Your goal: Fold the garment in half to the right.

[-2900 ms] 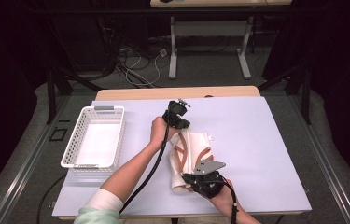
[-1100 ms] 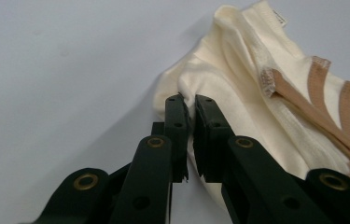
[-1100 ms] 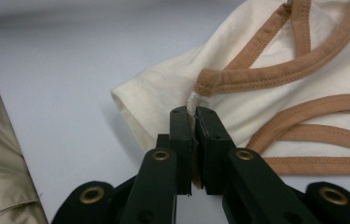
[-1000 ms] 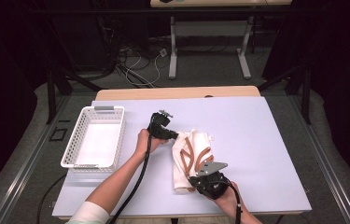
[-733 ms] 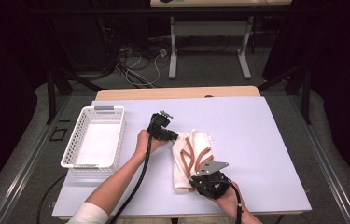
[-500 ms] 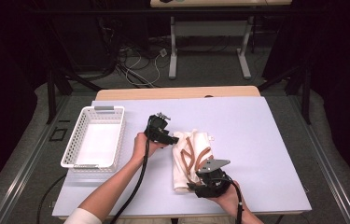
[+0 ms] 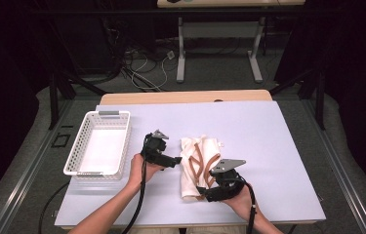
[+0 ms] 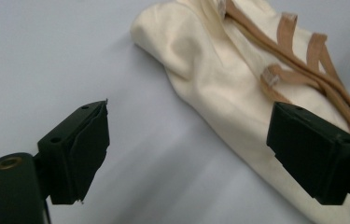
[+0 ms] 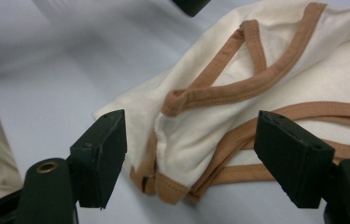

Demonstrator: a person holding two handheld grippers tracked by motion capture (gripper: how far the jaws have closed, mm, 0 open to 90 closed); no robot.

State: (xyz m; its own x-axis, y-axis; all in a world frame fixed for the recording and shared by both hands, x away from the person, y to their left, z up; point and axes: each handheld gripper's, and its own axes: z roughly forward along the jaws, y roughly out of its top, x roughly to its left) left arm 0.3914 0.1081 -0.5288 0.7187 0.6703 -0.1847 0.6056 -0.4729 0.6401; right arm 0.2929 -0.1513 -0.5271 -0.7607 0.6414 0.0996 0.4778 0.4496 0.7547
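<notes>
I am folding a cream garment with brown trim [image 7: 199,165], a small sleeveless top as far as I can judge, and both my tools have just let go of it. The jaws of my left hand-held gripper [image 8: 186,154] have just been opening and now stand wide, with only bare surface [image 8: 46,56] and the edge of the cloth between them, nothing pressed. The jaws of my right hand-held gripper [image 9: 189,158] have also just been opening and stand wide; the brown-trimmed corner [image 9: 165,186] lies between them, but the pads do not touch it.

To do this step well, I think I should first look whether the fold lies flat, and only then choose the next edge. I should take one layer group at a clean corner, not the loose straps [image 9: 252,51], because a strap alone will pull the pile crooked. I should come in low and close slowly.

Relative to my left hand-held gripper, the garment lies just ahead and to the right, near the right jaw. Relative to my right hand-held gripper, it lies directly ahead and under the jaws. The white basket [image 7: 80,161] is behind my left hand, well apart from the cloth.
</notes>
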